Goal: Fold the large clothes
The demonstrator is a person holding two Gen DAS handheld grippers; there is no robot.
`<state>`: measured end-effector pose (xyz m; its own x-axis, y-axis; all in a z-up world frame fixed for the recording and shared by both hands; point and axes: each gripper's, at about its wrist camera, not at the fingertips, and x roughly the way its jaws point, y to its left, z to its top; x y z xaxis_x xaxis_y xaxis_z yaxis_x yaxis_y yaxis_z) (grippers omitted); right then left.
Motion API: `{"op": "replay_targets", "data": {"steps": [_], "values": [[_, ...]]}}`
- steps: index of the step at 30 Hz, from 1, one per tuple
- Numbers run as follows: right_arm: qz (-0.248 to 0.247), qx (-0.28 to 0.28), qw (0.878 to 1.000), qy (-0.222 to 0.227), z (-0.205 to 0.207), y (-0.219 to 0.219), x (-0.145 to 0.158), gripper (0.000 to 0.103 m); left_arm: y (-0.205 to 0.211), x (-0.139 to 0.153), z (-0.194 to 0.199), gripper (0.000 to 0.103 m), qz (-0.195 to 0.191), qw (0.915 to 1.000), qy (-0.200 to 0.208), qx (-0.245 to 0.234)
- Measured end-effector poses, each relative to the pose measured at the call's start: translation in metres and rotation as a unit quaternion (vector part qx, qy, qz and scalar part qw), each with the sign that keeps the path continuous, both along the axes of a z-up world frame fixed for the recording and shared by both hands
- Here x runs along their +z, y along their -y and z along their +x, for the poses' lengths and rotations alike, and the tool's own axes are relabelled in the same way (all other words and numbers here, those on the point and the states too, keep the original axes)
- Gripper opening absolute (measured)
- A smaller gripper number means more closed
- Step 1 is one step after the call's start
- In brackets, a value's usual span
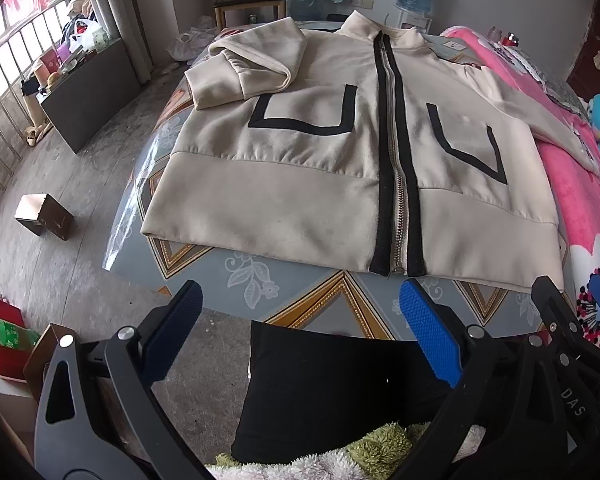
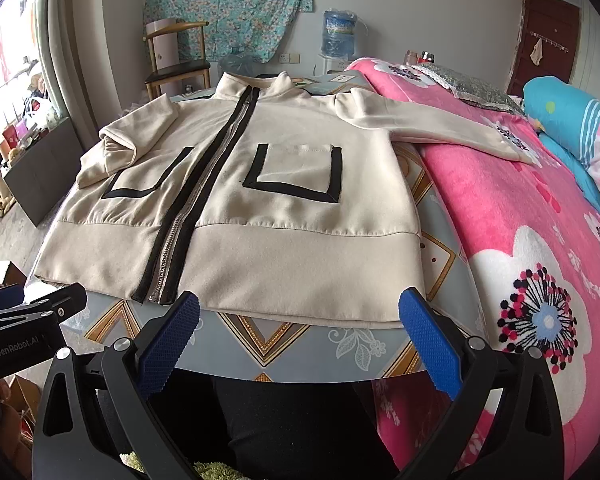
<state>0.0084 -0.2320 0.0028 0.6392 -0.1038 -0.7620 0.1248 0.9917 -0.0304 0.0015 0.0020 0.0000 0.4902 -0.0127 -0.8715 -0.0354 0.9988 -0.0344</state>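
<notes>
Your left gripper [image 1: 300,332] and right gripper [image 2: 300,332] both hang spread and empty before the table's [image 1: 300,300] near edge. The jacket [image 1: 340,160] lies flat there; fold its right sleeve [image 2: 432,128], resting on the pink blanket [image 2: 500,208], inward first.

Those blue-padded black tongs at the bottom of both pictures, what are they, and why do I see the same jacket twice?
They are two hand-held grippers; a person holds one in each hand, and no robot arm is involved. Each carries a wide-angle camera looking along its two fingers, so you get one picture per hand. The left gripper sees the jacket from the left, the right gripper from the right. Both sets of jaws stand open and hold nothing.

On the patterned grey table lies a cream zip-up jacket with black trim, front up and zipped. One sleeve is folded onto the chest; the other sleeve stretches onto the pink flowered blanket on the bed beside the table.
</notes>
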Motion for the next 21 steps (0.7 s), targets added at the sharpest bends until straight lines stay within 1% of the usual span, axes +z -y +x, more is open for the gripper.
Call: {"op": "replay_targets", "data": {"steps": [21], "values": [[-0.002, 0.001, 1.000, 0.001, 0.0007, -0.0019, 0.0014, 0.097, -0.0067, 0.0001, 0.0017, 0.095, 0.003, 1.0000, 0.002, 0.003]]}}
